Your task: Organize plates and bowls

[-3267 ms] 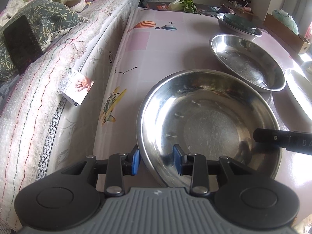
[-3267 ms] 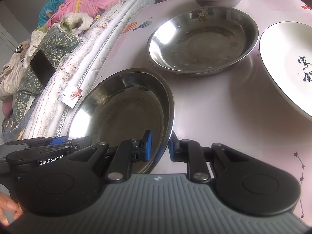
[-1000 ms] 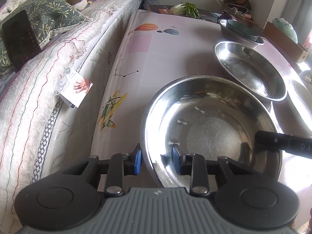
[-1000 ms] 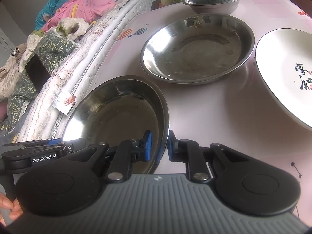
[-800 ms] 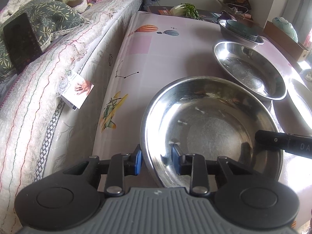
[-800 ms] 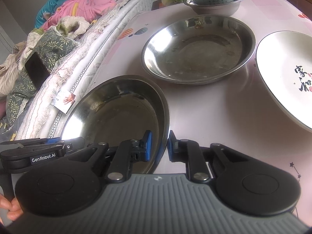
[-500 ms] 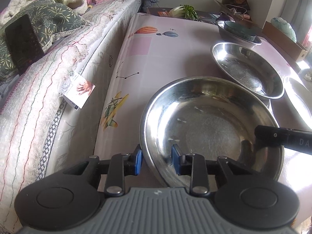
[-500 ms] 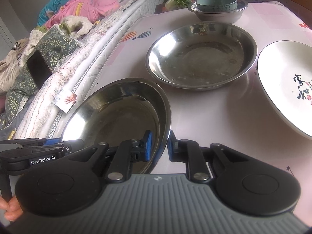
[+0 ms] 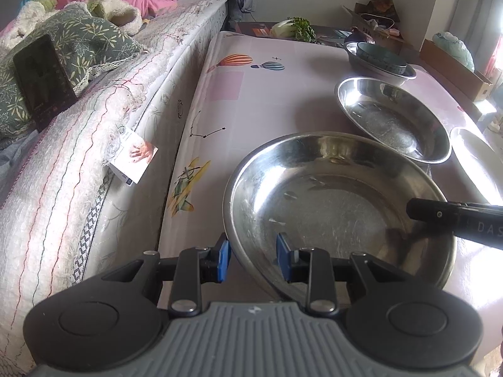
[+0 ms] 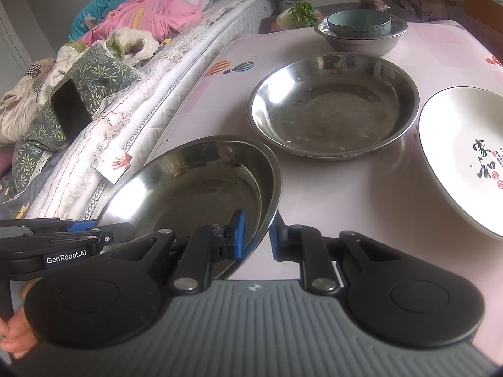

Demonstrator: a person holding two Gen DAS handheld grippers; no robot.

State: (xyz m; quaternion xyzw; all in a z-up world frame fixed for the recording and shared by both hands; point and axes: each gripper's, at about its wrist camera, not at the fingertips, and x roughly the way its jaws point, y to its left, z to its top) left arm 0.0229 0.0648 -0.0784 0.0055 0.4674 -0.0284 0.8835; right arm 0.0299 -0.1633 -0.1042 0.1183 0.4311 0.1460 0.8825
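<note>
The near steel pan (image 9: 339, 207) is gripped by its rim on two sides: the left gripper (image 9: 253, 256) is clamped narrowly over the near-left rim, and the right gripper (image 10: 256, 235) is pinched almost shut on the near-right rim. The pan is held just in front of the second steel pan (image 10: 333, 103), with the white printed plate (image 10: 465, 157) to that pan's right and the teal bowl in a steel basin (image 10: 361, 31) behind it. The step in hand is judged to be stacking; next, the held pan would need to be carried forward, levelled and lowered into the second pan.
</note>
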